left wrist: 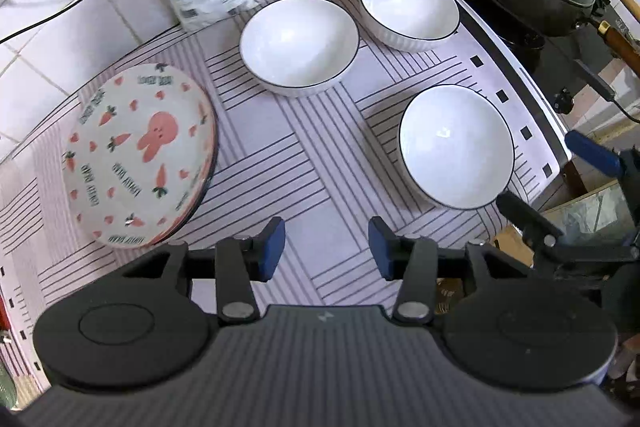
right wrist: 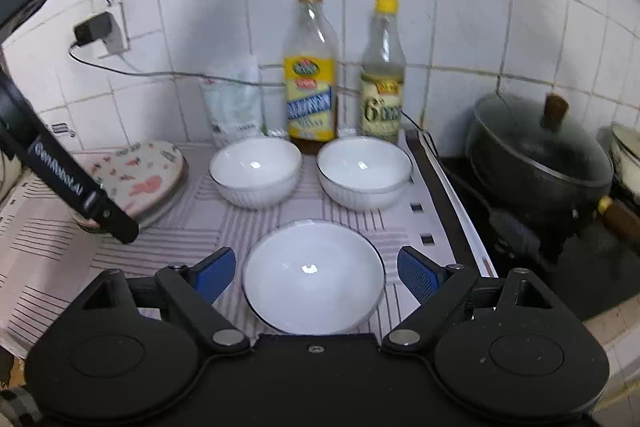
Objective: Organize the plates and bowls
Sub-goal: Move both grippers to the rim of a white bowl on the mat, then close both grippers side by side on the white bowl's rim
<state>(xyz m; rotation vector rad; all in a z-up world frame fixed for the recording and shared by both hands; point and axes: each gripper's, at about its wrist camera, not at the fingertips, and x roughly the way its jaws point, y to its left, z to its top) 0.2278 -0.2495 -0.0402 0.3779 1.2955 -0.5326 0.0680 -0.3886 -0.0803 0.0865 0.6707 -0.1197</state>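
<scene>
Three white bowls with dark rims sit on a striped mat (left wrist: pixel 304 155): a near bowl (left wrist: pixel 456 147) (right wrist: pixel 314 277), a back left bowl (left wrist: pixel 299 45) (right wrist: pixel 256 171) and a back right bowl (left wrist: pixel 409 9) (right wrist: pixel 365 171). A stack of rabbit-and-carrot plates (left wrist: pixel 138 155) (right wrist: pixel 140 175) lies at the left. My left gripper (left wrist: pixel 326 249) is open and empty above the mat, between the plates and the near bowl. My right gripper (right wrist: pixel 316 273) is open, its fingers on either side of the near bowl, not touching it; it also shows at the right edge of the left wrist view (left wrist: pixel 540 183).
Two bottles (right wrist: pixel 310 67) (right wrist: pixel 382 71) and a white bag (right wrist: pixel 234 99) stand against the tiled wall. A black lidded pot (right wrist: pixel 536 155) sits on the stove at the right. A plug and cable (right wrist: pixel 94 29) hang on the wall at the left.
</scene>
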